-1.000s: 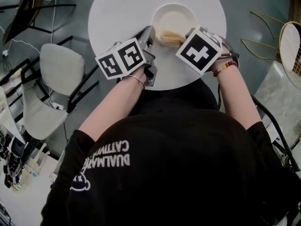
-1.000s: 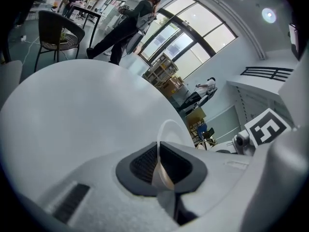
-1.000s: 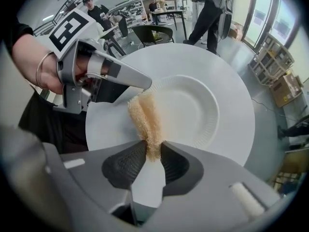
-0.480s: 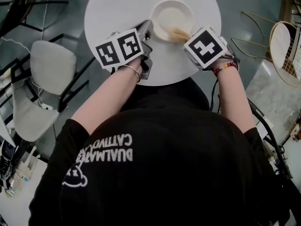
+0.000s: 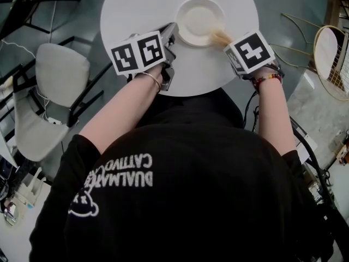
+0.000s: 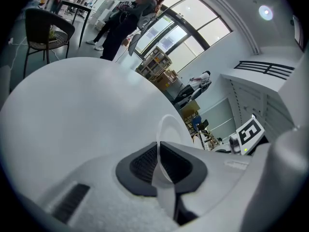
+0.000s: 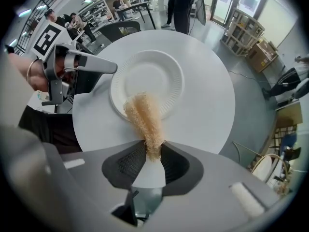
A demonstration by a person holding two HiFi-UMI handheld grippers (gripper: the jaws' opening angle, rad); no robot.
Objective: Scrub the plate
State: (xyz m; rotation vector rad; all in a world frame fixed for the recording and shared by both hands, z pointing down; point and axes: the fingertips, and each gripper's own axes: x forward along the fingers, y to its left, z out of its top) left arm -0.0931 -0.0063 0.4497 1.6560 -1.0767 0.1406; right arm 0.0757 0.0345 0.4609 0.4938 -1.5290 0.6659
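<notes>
A white plate (image 5: pixel 200 21) lies on the round white table (image 5: pixel 136 10). My left gripper (image 5: pixel 174 30) is shut on the plate's left rim; in the left gripper view the thin rim (image 6: pixel 163 129) runs between the pads of the left gripper (image 6: pixel 159 149). My right gripper (image 5: pixel 229 41) is shut on a tan fibrous scrubber (image 5: pixel 220 37), whose tip lies on the plate's near right rim. In the right gripper view the scrubber (image 7: pixel 142 115) reaches from the right gripper (image 7: pixel 153 150) onto the near edge of the plate (image 7: pixel 152 76). The left gripper (image 7: pixel 82 64) shows at the plate's left.
A grey chair (image 5: pixel 60 81) stands left of the table and a gold wire chair (image 5: pixel 332 53) at the right. The table's near edge (image 5: pixel 191 94) lies just under both wrists. People (image 6: pixel 130 13) stand far behind the table in the left gripper view.
My right gripper has drawn the scrubber to the right, from the plate's near middle out to its near right rim. The left gripper has kept its hold on the rim.
</notes>
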